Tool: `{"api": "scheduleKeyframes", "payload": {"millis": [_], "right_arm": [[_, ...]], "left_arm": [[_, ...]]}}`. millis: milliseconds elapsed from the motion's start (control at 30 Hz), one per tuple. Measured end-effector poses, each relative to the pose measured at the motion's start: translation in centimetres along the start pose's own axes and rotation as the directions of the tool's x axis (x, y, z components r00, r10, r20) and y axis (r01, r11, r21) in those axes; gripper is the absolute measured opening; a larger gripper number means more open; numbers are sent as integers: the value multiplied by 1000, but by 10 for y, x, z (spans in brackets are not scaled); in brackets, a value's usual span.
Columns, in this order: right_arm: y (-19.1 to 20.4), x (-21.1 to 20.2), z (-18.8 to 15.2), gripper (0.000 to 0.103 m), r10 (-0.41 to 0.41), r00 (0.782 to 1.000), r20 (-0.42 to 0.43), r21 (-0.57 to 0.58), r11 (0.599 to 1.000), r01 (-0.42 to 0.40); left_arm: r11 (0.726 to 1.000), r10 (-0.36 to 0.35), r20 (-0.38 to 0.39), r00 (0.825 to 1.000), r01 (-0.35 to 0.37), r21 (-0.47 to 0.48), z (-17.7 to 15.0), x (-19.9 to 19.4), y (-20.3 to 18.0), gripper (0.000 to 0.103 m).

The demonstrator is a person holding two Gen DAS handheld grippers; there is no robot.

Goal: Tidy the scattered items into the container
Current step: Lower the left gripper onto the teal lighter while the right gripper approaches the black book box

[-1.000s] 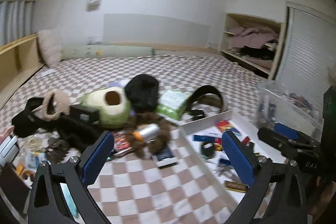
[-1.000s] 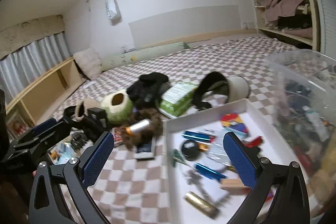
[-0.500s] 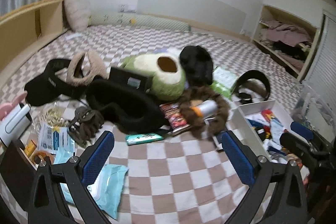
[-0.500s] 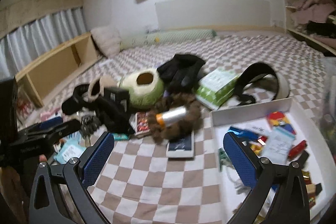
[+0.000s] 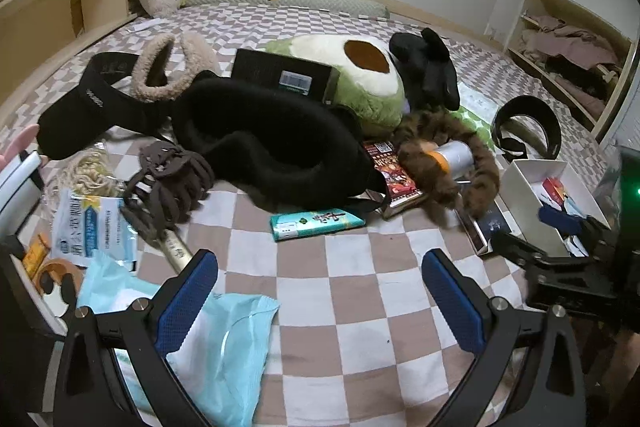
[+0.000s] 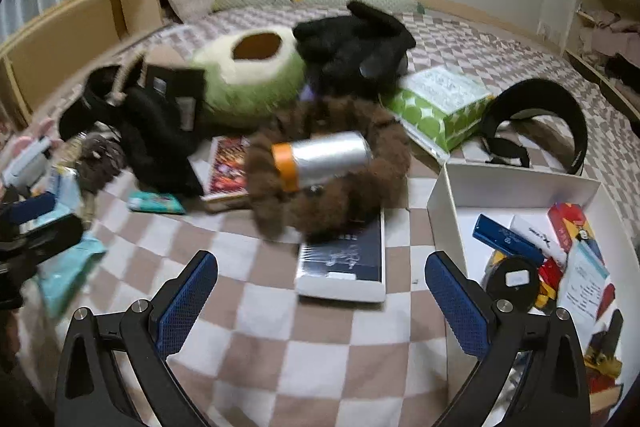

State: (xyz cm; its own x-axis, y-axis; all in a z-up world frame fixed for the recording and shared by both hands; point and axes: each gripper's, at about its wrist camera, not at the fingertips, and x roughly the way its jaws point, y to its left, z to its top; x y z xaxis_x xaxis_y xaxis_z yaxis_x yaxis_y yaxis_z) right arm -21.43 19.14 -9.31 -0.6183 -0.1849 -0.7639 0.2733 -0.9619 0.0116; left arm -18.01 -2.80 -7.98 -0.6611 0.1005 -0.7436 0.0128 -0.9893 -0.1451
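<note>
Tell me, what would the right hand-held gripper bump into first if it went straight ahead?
Probably the dark flat box lying between the right hand-held gripper's open fingers, then the brown fluffy thing resting on its far end. Depth is hard to judge.

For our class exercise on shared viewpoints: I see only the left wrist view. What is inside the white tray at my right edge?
Observer: The right wrist view shows the white tray holding a blue stick and a black round disc, among other small things.
Operator: What is under the brown furry ring?
Observer: A flat white-edged box with a dark face sticks out from under the brown furry ring.
Operator: Anything green behind it?
Observer: A green dotted pack lies left of a black strap loop.
</note>
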Motion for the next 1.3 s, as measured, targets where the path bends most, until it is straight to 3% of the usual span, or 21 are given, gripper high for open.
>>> {"api": "scheduleKeyframes", "payload": {"millis": [133,367,467,800,1033,1167,1300], "right_arm": [[-4,19,-1,103,-1,999,-41,-10,1000,1],[3,35,-6,102,-61,996,-72,-91,994,55],[9,37,-8,86,-91,993,-74,-128,989,81],[18,36,-13,85,-125,990,-68,-158,981,113],[19,38,-12,85,-128,990,-65,-161,980,116],[20,39,-13,85,-136,988,-66,-165,978,123],[18,39,-12,79,-146,987,-64,-164,977,134]], "left_arm": [[1000,8,-29,1000,-8,5,5,16,-8,103],[996,85,-95,992,-84,15,10,51,-19,103],[992,125,-127,984,-126,4,13,68,-19,103],[972,216,-182,959,-228,-47,23,107,-10,103],[976,192,-162,968,-206,-71,24,108,-4,102],[980,179,-148,972,-190,-60,20,98,2,83],[986,152,-153,976,-160,-39,14,89,6,83]]}}
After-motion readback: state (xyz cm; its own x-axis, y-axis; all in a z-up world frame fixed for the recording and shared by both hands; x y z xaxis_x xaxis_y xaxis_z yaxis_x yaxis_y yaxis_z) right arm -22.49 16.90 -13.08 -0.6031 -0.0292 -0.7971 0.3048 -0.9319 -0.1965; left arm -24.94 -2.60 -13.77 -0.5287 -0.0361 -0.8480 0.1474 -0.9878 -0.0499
